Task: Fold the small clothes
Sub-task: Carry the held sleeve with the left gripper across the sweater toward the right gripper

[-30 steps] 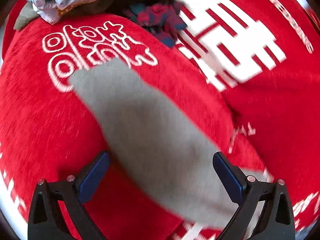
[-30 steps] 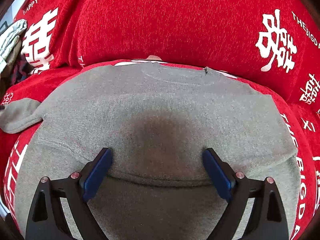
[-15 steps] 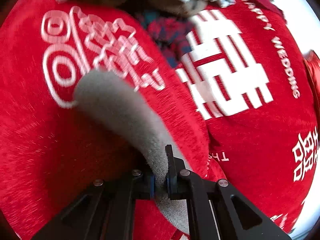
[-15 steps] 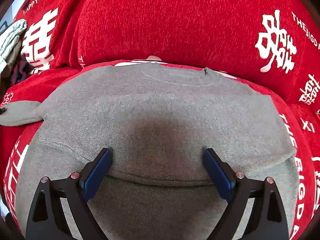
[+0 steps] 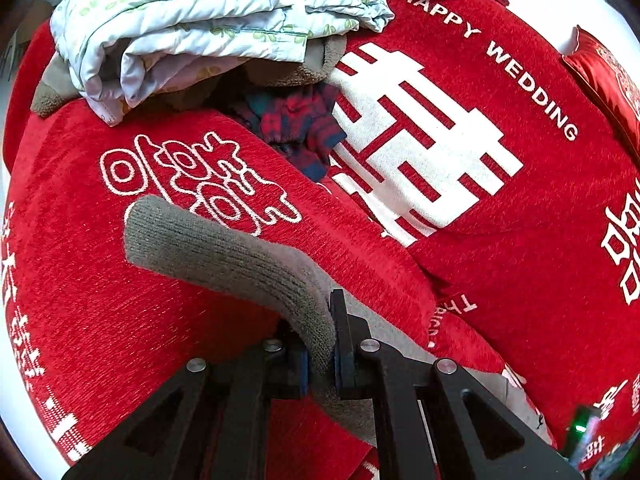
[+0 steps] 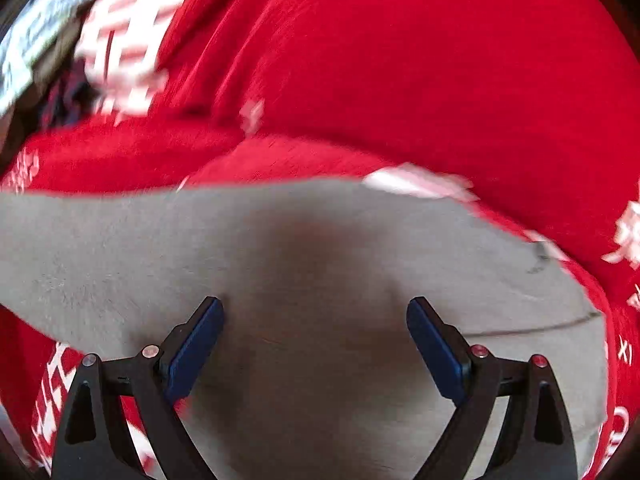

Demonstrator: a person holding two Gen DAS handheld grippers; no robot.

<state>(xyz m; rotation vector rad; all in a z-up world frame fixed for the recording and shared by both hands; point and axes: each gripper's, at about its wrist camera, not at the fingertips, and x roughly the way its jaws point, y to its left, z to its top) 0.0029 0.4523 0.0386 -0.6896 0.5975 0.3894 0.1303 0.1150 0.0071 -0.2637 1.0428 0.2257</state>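
Grey knit sweater sleeve (image 5: 224,252) pinched between closed left gripper (image 5: 320,354), cuff draped far-left over red sofa cover (image 5: 100,312). Right gripper (image 6: 314,344) spread apart above sweater body (image 6: 320,256), gripping nothing.

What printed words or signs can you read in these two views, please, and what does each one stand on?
"HAPPY WEDDING": white capitals on the red woven sofa cover, beside a large white double-happiness sign.
Outlined white character design: on the seat part of the same cover; I cannot read it.
White letters by the seat seam: cut off, unreadable.
Right wrist view: white marks on the red cover, too blurred to read.
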